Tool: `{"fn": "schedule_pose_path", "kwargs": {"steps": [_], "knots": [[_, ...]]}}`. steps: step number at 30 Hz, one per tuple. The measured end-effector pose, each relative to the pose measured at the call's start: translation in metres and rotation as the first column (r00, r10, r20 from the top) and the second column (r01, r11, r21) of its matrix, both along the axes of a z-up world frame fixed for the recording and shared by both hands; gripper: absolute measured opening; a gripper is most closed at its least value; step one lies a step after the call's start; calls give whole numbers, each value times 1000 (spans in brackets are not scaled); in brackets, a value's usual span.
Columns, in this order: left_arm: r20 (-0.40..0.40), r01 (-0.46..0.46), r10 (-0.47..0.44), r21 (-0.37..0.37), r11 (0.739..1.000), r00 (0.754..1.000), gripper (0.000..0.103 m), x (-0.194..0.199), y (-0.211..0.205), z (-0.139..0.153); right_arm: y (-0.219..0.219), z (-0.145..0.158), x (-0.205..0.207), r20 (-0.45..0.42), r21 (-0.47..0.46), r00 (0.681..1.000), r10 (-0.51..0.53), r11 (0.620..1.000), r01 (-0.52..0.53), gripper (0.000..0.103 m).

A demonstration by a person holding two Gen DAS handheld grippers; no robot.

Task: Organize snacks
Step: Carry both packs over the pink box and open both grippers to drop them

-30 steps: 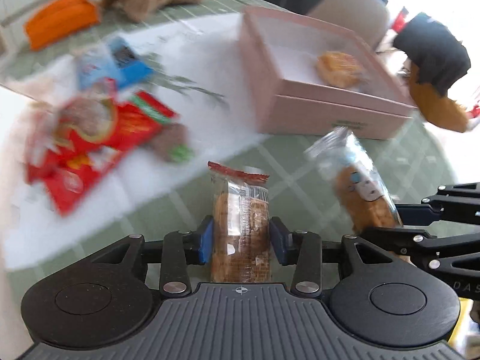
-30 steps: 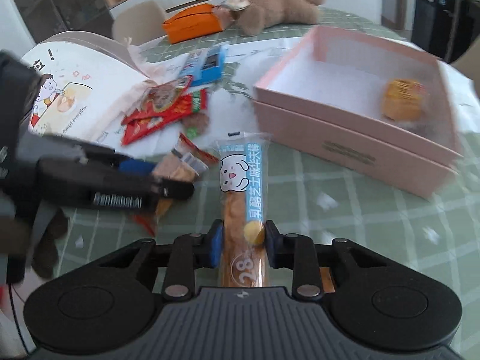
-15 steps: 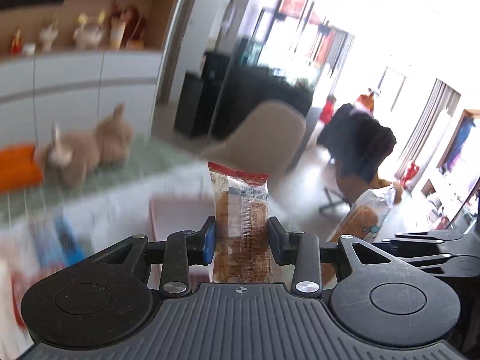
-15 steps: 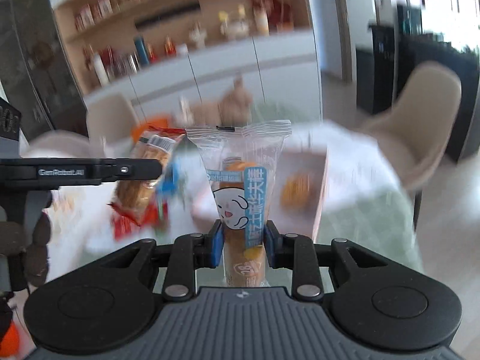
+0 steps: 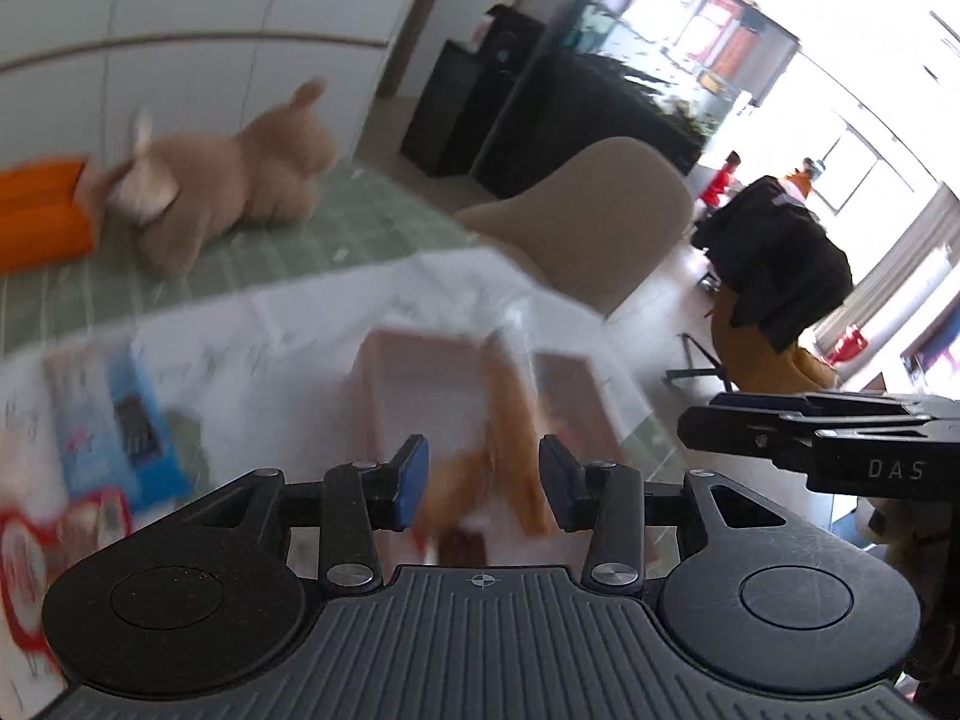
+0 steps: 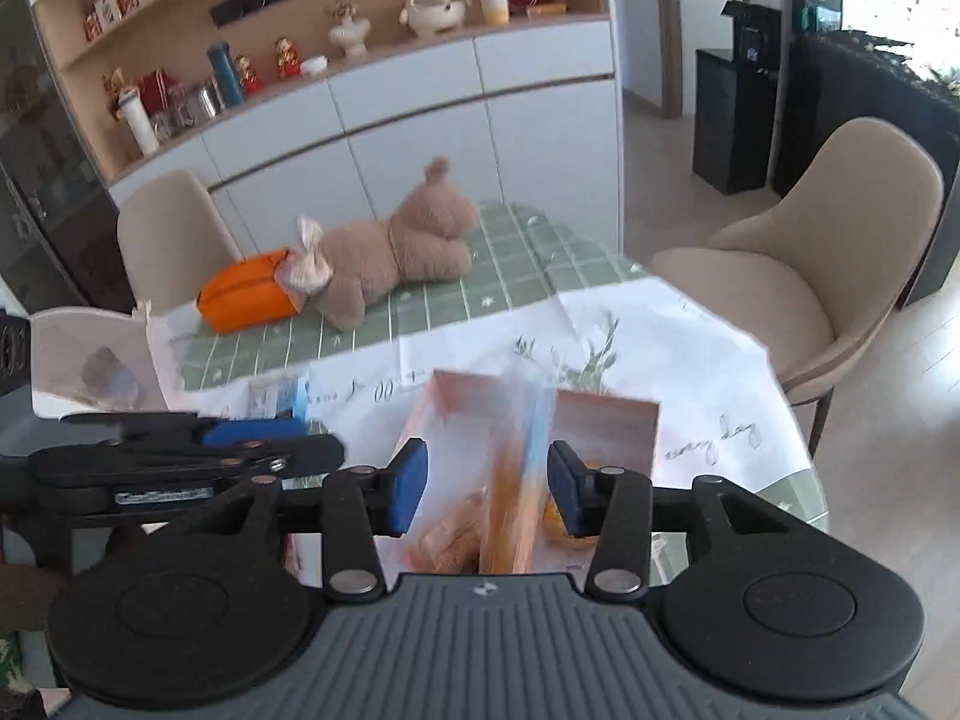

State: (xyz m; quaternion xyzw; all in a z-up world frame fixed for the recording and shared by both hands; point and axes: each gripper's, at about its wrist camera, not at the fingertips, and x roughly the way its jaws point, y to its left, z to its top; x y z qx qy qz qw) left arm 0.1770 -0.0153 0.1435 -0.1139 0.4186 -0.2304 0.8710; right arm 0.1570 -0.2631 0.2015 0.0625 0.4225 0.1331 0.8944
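The right gripper (image 6: 485, 486) has its jaws spread; a blurred snack packet (image 6: 516, 480) hangs between them, touching neither, above the pink box (image 6: 606, 426).

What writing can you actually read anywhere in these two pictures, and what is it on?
"DAS": right gripper, side of its body.
"every day": handwriting on the white paper sheet.
Label on the left gripper: blurred, unreadable.
Snack packets, blue packet, shelf boxes: too blurred or small.
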Motion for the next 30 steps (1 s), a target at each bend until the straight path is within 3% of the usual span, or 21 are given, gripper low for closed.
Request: {"fn": "schedule_pose_path", "kwargs": {"steps": [2, 6, 11, 14, 16, 17, 20, 23, 27, 30], "knots": [[5, -39, 39, 38, 998, 999, 45, -5, 10, -15, 7, -19, -3, -24, 6, 999, 28, 1000, -27, 45], [27, -90, 87, 118, 989, 996, 45, -19, 29, -36, 40, -50, -13, -24, -117, 997, 75, 990, -77, 45], [32, -171, 168, 134, 976, 985, 45, -35, 51, -48, 59, -64, -20, -14, -168, 991, 130, 977, -131, 47], [40, -208, 204, 122, 971, 978, 45, -47, 63, -44, 57, -73, -9, 7, -161, 995, 102, 982, -99, 53], [52, -210, 205, 153, 966, 977, 45, -52, 65, -43, 51, -89, 11, 11, -183, 999, 33, 983, -30, 53], [62, -210, 202, 177, 961, 977, 45, -54, 65, -42, 48, -101, 22, 2, -197, 1000, -10, 980, 11, 52], [82, -206, 192, 214, 955, 978, 45, -59, 68, -40, 42, -134, 50, -85, -192, 994, -74, 980, 56, 18], [73, -203, 192, 217, 955, 979, 45, -58, 73, -42, 50, -142, 49, -136, -99, 990, -33, 995, 19, 18], [46, -201, 195, 209, 957, 980, 45, -52, 77, -50, 63, -139, 47, -194, -149, 980, 47, 986, -77, 20], [28, -225, 224, 195, 955, 974, 45, -48, 84, -56, 55, -142, 54, -231, -175, 973, 11, 983, -53, 24]]}}
